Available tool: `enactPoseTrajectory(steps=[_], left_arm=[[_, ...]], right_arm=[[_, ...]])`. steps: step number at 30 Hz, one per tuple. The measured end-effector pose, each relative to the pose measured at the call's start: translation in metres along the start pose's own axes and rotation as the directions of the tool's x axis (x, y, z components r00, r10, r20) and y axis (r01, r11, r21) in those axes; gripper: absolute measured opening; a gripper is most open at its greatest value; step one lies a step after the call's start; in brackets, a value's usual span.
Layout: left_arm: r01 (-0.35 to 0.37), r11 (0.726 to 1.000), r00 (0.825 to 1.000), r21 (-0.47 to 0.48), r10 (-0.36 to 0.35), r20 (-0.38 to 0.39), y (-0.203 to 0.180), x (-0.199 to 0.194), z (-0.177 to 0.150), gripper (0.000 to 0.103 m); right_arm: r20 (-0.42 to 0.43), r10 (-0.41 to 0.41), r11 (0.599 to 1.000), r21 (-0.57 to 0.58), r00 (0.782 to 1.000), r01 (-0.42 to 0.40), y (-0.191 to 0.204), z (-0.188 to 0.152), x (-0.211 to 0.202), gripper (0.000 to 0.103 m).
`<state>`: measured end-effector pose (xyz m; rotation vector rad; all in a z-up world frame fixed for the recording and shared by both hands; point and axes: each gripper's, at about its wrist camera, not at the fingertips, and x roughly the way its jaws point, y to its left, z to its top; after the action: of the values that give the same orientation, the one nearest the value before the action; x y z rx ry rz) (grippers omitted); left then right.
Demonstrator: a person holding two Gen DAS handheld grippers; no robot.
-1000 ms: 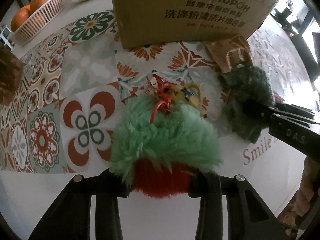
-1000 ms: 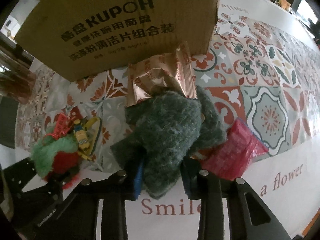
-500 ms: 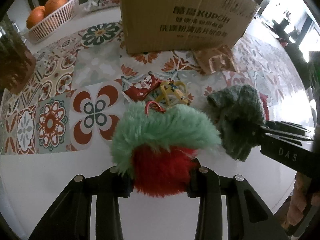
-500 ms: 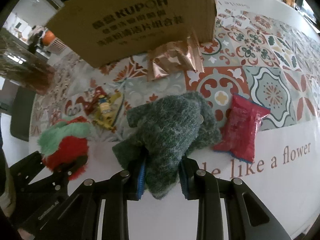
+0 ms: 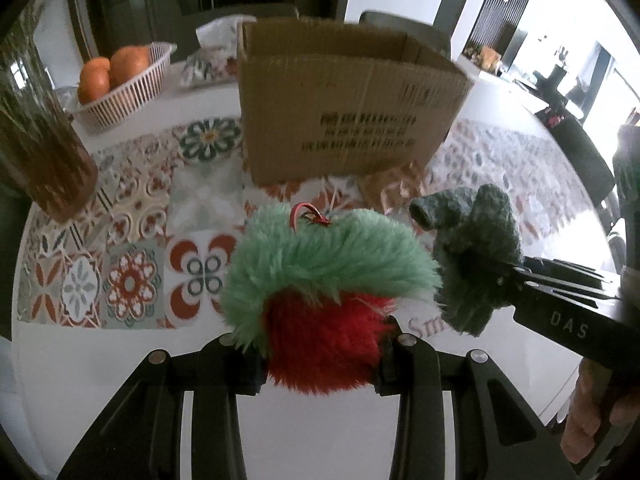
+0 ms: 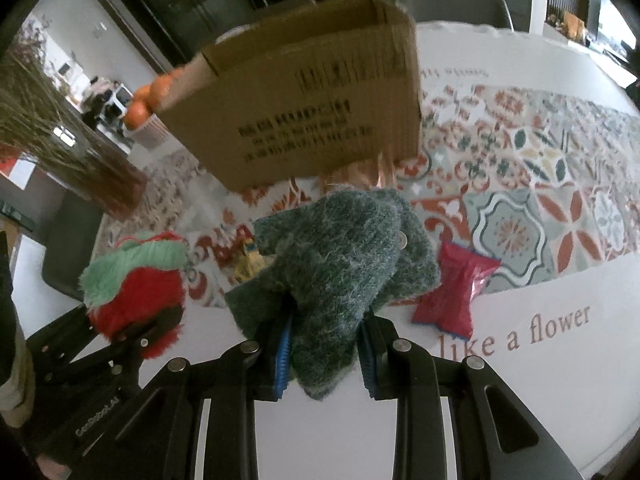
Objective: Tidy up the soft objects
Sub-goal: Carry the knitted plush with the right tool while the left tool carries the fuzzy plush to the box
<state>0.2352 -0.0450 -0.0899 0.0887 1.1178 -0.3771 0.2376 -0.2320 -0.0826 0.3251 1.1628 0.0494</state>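
Observation:
My left gripper (image 5: 320, 360) is shut on a furry red and mint-green plush (image 5: 324, 280) and holds it above the table. The plush also shows in the right wrist view (image 6: 136, 284). My right gripper (image 6: 324, 352) is shut on a dark green knitted piece (image 6: 340, 256), also lifted; it shows to the right in the left wrist view (image 5: 472, 256). An open cardboard box (image 5: 344, 112) stands beyond both on the patterned cloth; it also shows in the right wrist view (image 6: 304, 108).
A red snack packet (image 6: 456, 288), a copper foil packet (image 6: 368, 172) and small yellow and red trinkets (image 6: 244, 256) lie on the cloth. A basket of oranges (image 5: 120, 84) and a glass vase (image 5: 40, 136) stand at the back left.
Both grippers have risen from the table with the plush and the knitted piece. The view now looks over the box's open top edge.

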Motion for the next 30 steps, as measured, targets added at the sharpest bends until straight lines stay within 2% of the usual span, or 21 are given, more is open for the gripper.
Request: enactPoseTrajectory(steps=[6,13,30], left_arm=[[0.014,1.000,0.997,-0.004,-0.014,0.071,-0.009,-0.020,0.016,0.037],[0.023,1.000,0.989,0.004,-0.023,0.146,-0.015,-0.042,0.034,0.037],[0.018,0.999,0.967,0.036,-0.027,0.254,-0.022,-0.068,0.076,0.037]], right_arm=[[0.091,0.003,1.000,-0.011,0.996,-0.002,0.008,0.013,-0.024,0.029],[0.200,0.007,1.000,-0.030,0.980,-0.001,0.014,0.030,-0.054,0.029],[0.303,0.047,0.996,-0.081,0.952,-0.024,0.020,0.071,-0.083,0.029]])
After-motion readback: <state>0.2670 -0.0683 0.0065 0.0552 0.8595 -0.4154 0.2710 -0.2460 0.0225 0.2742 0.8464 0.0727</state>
